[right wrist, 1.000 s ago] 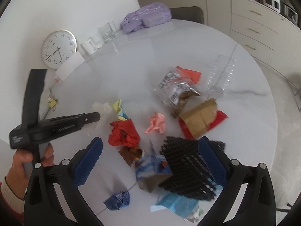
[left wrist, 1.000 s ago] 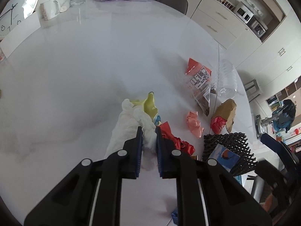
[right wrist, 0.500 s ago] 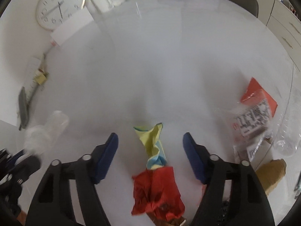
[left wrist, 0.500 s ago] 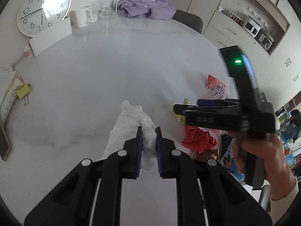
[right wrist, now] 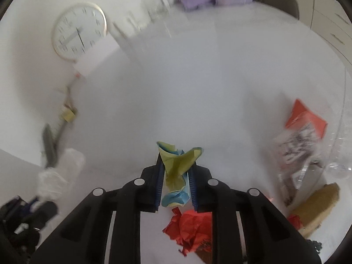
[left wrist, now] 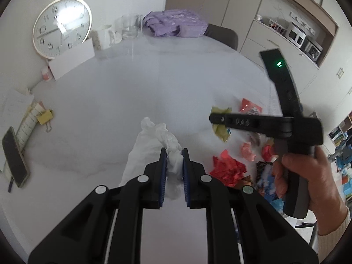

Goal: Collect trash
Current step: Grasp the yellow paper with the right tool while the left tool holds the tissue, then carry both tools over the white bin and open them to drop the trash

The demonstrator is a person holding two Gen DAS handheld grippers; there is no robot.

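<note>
My left gripper point(left wrist: 172, 151) is shut on a crumpled white tissue point(left wrist: 154, 140) and holds it above the white table point(left wrist: 132, 92). My right gripper point(right wrist: 176, 165) is shut on a yellow-and-blue crumpled paper point(right wrist: 176, 169), held just over the table. The right gripper also shows in the left wrist view point(left wrist: 214, 118), with the yellow paper point(left wrist: 221, 129) at its tip. A red crumpled paper point(right wrist: 189, 226) lies under the right gripper; it also shows in the left wrist view point(left wrist: 228, 171). The tissue shows blurred at the left of the right wrist view point(right wrist: 59, 173).
More trash lies to the right: a red-and-clear wrapper point(right wrist: 303, 127), a brown paper bag point(right wrist: 316, 204), a pink scrap point(left wrist: 247, 151). A clock point(left wrist: 61, 26), mug point(left wrist: 103, 36), glass point(left wrist: 129, 26) and purple bag point(left wrist: 176, 23) stand at the back. A phone point(left wrist: 14, 156) and papers lie left.
My right gripper has closed on the yellow-and-blue paper and lifted it. My left gripper has lifted and drawn back toward the left, still holding the tissue.
</note>
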